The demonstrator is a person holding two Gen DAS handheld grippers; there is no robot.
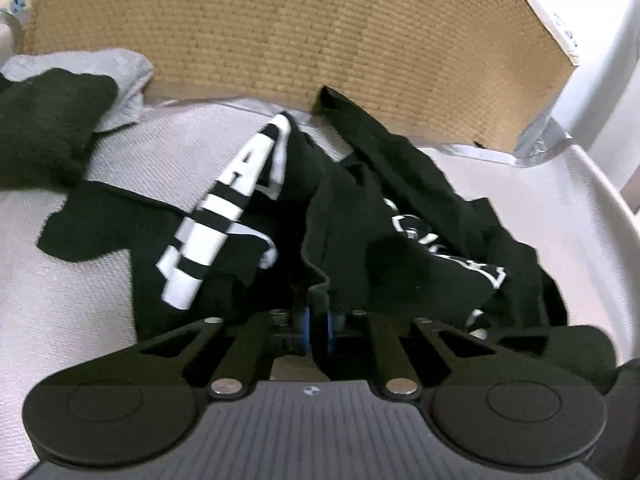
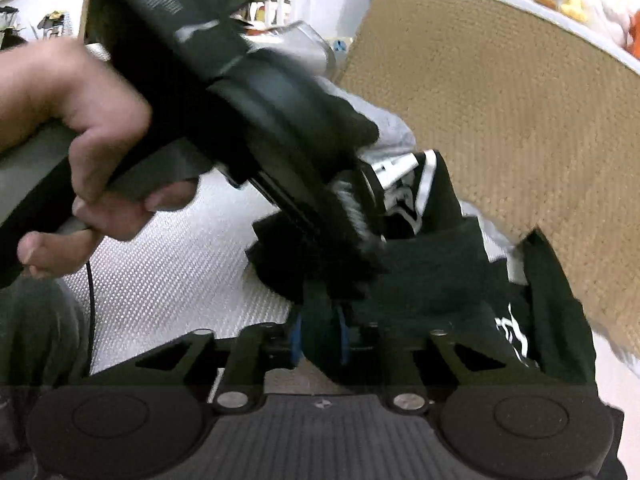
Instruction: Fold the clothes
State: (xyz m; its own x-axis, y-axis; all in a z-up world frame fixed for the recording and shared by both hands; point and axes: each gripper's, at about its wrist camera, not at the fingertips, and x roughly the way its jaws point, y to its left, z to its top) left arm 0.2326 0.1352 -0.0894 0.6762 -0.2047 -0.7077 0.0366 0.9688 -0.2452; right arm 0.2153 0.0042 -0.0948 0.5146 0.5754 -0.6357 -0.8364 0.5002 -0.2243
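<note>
At the far left of the left wrist view a dark cloth (image 1: 48, 128) lies bunched on a grey cloth (image 1: 120, 68) — neither looks folded. Next to them, across the white cover (image 1: 80, 320), the black shirt (image 1: 224, 216) with white lettering sprawls crumpled, its far edge reaching the woven mat (image 1: 320, 32) that stands behind. The left gripper (image 1: 318, 330) sits low at the shirt's near edge, its blue pads brought almost together with a ridge of black fabric running between them; it looks pinched on the shirt.

In the right wrist view, a hand (image 2: 88, 136) at the left holds the other tool, which slants across the frame down onto the shirt (image 2: 432, 264). The right gripper (image 2: 320, 340) stands narrow, with a thick fold of black fabric between its pads, which seem to press on it.

I judge the fold barely begun: both tools have the shirt's near edge, but it is not yet spread flat, no crease is made, and the other cloths wait.
</note>
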